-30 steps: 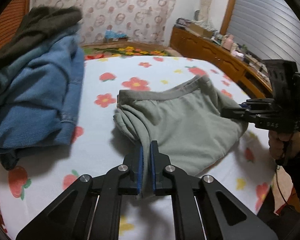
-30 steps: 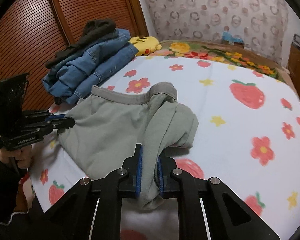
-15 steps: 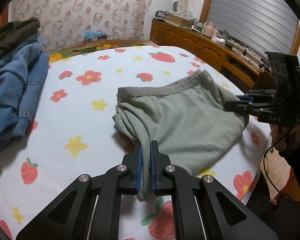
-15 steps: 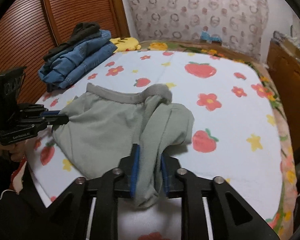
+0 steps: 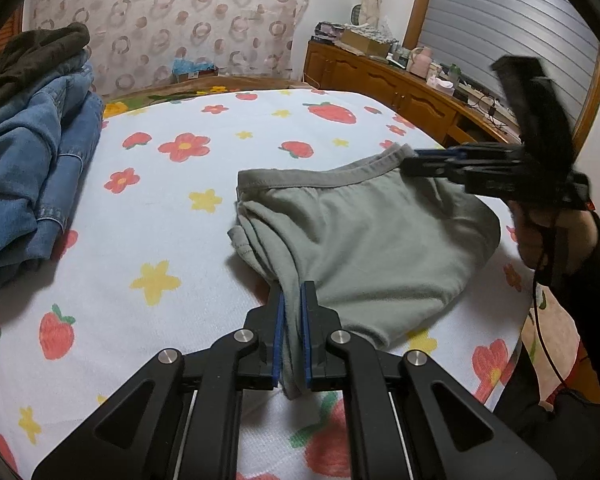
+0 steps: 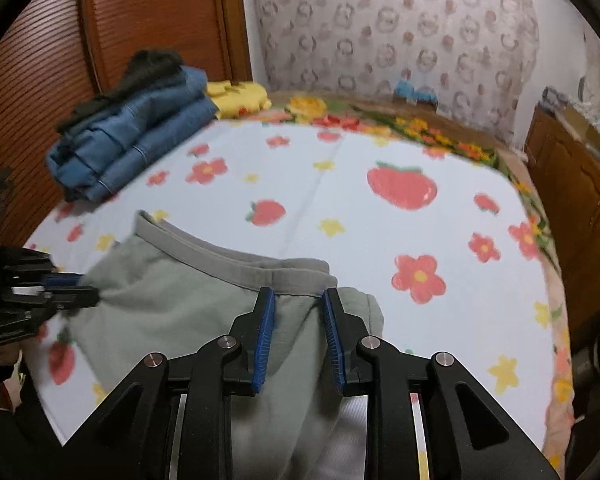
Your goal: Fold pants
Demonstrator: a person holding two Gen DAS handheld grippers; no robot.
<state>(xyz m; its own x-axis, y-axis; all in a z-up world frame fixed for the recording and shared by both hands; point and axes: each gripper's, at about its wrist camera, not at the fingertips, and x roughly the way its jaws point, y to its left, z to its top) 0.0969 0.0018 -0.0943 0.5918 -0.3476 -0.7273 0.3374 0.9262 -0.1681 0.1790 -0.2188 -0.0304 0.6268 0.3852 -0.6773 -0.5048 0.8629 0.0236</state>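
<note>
With the grey pants [image 5: 364, 240] lying folded near the bed's [image 5: 172, 224] edge, the left gripper [image 5: 293, 334] pinches a corner and should release only once the right gripper [image 6: 299, 334], jaws just parted around loose cloth, clears.

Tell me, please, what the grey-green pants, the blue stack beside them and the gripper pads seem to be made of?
Pants: soft matte knit, probably cotton jersey; they drape in loose folds and have a ribbed elastic-looking waistband.
Blue stack: denim, judging by the faded blue weave and stitched seams.
Pads: blue, ridged, likely rubber or soft plastic; fine grooves show on the faces.
</note>
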